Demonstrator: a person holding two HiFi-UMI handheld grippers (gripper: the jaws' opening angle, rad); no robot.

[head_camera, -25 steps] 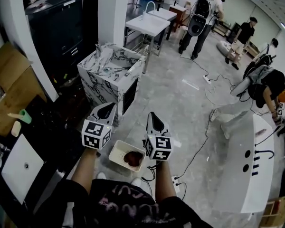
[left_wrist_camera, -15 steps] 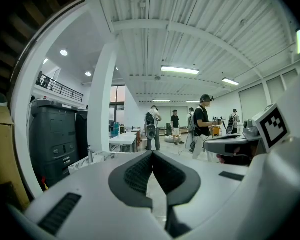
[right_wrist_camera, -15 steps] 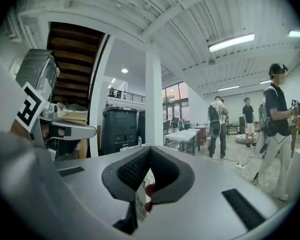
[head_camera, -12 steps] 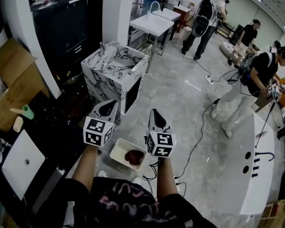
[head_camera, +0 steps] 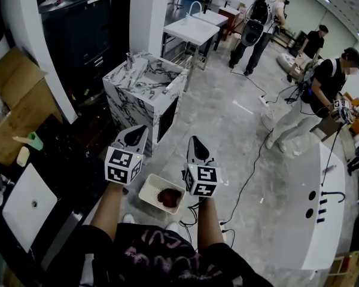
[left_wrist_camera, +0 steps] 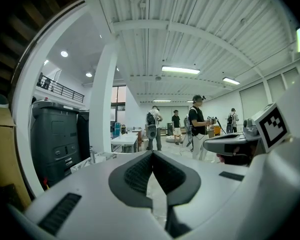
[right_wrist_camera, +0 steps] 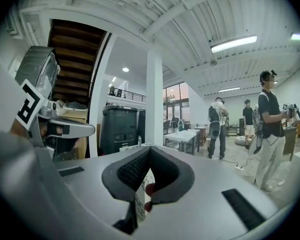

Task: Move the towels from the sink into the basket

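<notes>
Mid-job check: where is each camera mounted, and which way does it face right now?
Head view: on the person's head, looking steeply down at the basket and marble sink; both forearms, the left hand-held gripper and the right hand-held gripper show.
Left gripper view: rides the left one, facing roughly level across the room; its shut jaws fill the bottom.
Right gripper view: rides the right one, facing likewise; shut jaws at bottom.
Shared: both gripper views show the white pillar and black cabinet.

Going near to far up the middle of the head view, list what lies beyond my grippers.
Nearest first: white basket holding a dark red towel → marble sink unit → white table with a faucet → person with a backpack.
</notes>
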